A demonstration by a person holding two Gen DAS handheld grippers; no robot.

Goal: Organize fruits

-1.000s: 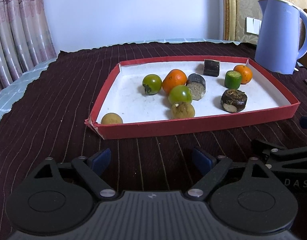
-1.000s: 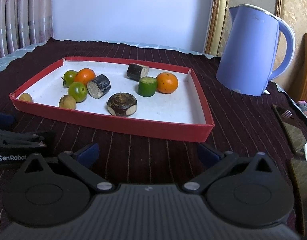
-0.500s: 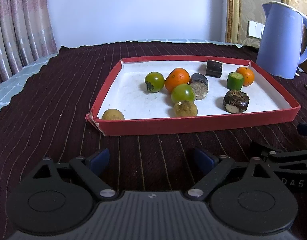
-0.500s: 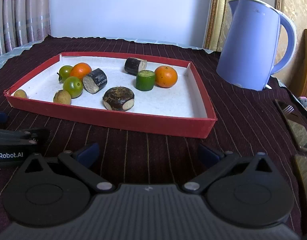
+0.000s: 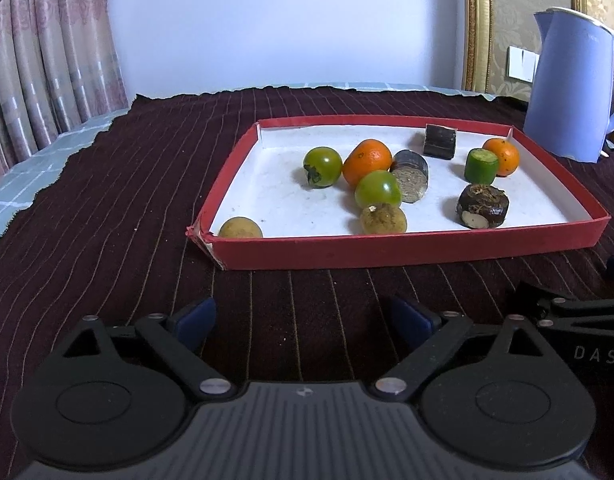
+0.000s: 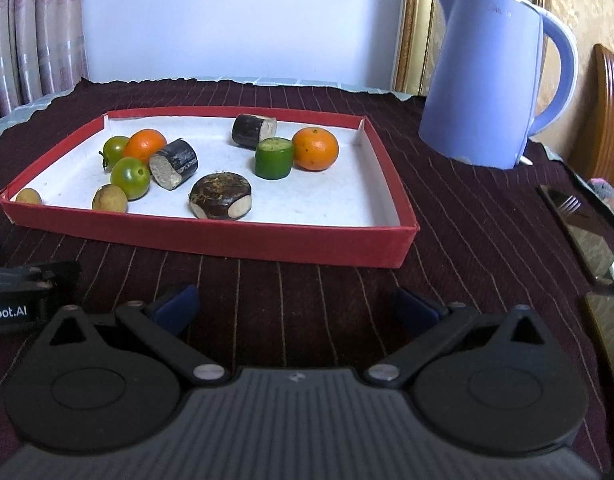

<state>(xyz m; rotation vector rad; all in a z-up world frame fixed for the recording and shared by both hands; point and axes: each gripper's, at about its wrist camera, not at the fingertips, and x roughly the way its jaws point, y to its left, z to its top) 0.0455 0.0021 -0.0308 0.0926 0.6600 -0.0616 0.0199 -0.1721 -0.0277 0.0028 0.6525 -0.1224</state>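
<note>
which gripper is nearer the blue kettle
Right. The right gripper sits before the red tray's kettle-side end, the blue kettle just beyond. The left gripper, jaws opening and empty, sits farther away, towards the tray's other end.

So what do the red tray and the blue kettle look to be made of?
Red tray: likely cardboard, matte red outside, white paper lining; its near left corner is torn and split. Blue kettle: probably plastic, smooth with a soft sheen and moulded handle.

Black left gripper [image 5: 303,322], blue pads, silver rivets
</note>
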